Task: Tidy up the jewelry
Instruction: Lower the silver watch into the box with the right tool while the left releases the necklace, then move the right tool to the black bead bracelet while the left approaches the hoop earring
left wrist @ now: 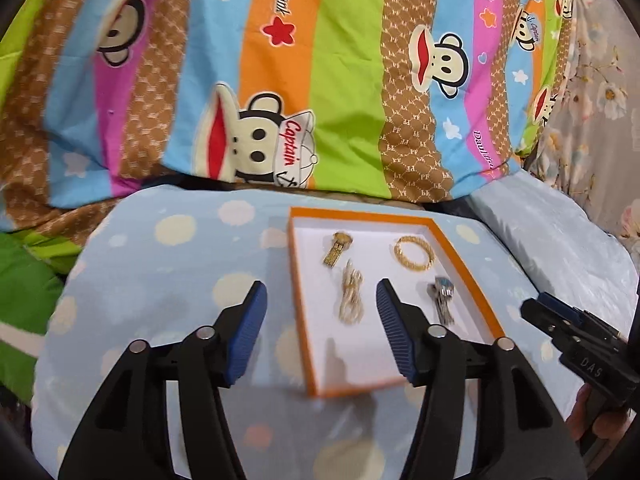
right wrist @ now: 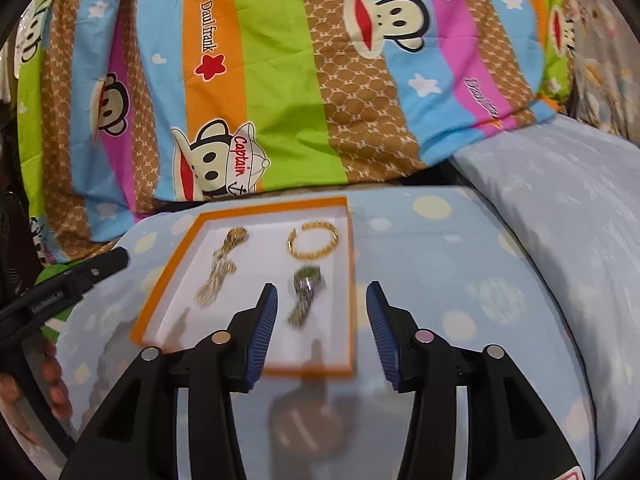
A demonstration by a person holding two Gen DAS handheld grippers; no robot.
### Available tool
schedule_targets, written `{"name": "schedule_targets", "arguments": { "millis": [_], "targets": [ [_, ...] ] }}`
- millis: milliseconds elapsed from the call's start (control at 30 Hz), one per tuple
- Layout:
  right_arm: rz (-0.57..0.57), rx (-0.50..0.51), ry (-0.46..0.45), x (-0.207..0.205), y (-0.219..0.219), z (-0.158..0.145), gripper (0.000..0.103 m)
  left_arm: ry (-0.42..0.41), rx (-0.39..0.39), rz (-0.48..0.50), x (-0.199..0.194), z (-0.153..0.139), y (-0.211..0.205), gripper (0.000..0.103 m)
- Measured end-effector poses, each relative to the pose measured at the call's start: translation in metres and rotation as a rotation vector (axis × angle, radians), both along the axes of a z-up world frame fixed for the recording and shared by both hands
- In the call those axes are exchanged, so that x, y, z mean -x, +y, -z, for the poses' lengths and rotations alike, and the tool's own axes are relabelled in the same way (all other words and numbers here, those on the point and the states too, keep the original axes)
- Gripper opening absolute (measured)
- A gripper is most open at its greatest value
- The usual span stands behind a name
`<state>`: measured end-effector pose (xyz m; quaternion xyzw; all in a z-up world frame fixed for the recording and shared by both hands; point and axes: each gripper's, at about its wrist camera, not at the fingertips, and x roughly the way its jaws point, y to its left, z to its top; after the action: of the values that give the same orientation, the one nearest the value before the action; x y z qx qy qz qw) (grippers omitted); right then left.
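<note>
Orange-rimmed tray (left wrist: 298, 280) sits on the dotted blue cushion (left wrist: 168, 264). Far-left corner: gold watch (left wrist: 337, 249). Far-right: gold bangle (left wrist: 414, 255). Near the left edge: gold chain (left wrist: 351, 298). Near the right edge: silver watch (left wrist: 440, 300).

Left gripper (left wrist: 322, 330) jaws apart, nothing between the pads, over the tray's near half. Right gripper (right wrist: 322, 328) likewise empty and apart, over the near-right edge; its body reads "DAS".

Striped blanket (left wrist: 352, 80) behind reads "Captain", "Daul frank", "PF".

Two black handheld grippers with ribbed blue pads

The left gripper (left wrist: 322, 314) and right gripper (right wrist: 322, 314) have black plastic arms, round silver pivot pins, and small white lettering along their sides.
</note>
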<state>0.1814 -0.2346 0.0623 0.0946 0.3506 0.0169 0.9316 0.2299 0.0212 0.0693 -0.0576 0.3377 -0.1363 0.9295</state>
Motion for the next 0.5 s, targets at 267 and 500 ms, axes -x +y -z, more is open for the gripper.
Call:
{"name": "schedule_targets", "arguments": {
  "millis": [267,500],
  "targets": [
    [0.024,-0.036,0.119,0.097,-0.004,0.037,0.048,0.124,0.021,-0.033,0.091,0.035,0.036,0.057],
    [-0.029,-0.070,0.175,0.139,0.023,0.058,0.048,0.197,0.015,-0.012,0.146,0.063,0.036,0.057]
  ]
}}
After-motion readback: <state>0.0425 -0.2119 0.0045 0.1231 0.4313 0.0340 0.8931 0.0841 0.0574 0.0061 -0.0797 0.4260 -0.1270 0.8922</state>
